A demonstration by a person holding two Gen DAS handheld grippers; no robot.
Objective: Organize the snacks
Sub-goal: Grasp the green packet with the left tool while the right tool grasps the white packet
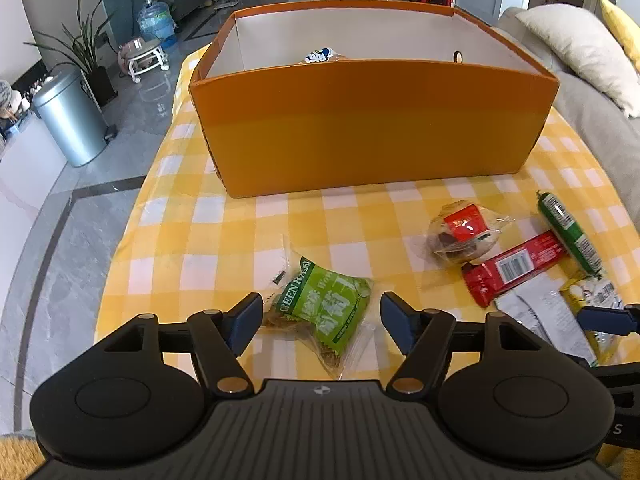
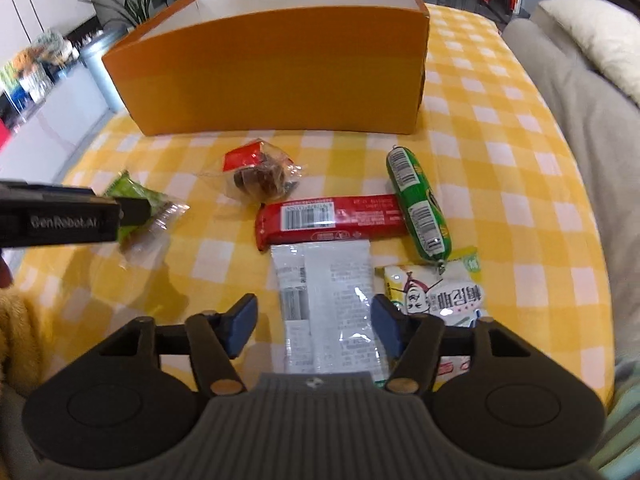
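Worktop, yellow check cloth: slick-looking, wrinkled near the rt side. Risk: a pkt slides rather than lifts when the tongs close, dragging cloth w/ it.

Orange box: sits at far side of worktop, open top, tall front wall. One blue/white pkt already inside, near the back. Risk: a carried pkt clips the front rim on the way over and drops outside; box looks light, could shift if bumped.

Left tongs: released, spread wide, straddling the green pkt. No contact seen. Risk: pkt lies askew to the pads; only the crinkly clear film may get pinched, so contents sag and slip out mid-carry.

Right tongs: released, astride the white pkt, apart from it. Risk: flat, glossy wrapper w/ little height; the pads may close above it or skate off. The yellow-white pkt lies just beside the rt pad and could get snagged or nudged.

Red bar touches the white pkt's far end; green sausage overlaps the bar's rt end. Risk: lifting the white pkt disturbs both; sausage is round, may roll toward the worktop edge.

Clear-wrapped brown snack: lies apart from the rest, low risk.
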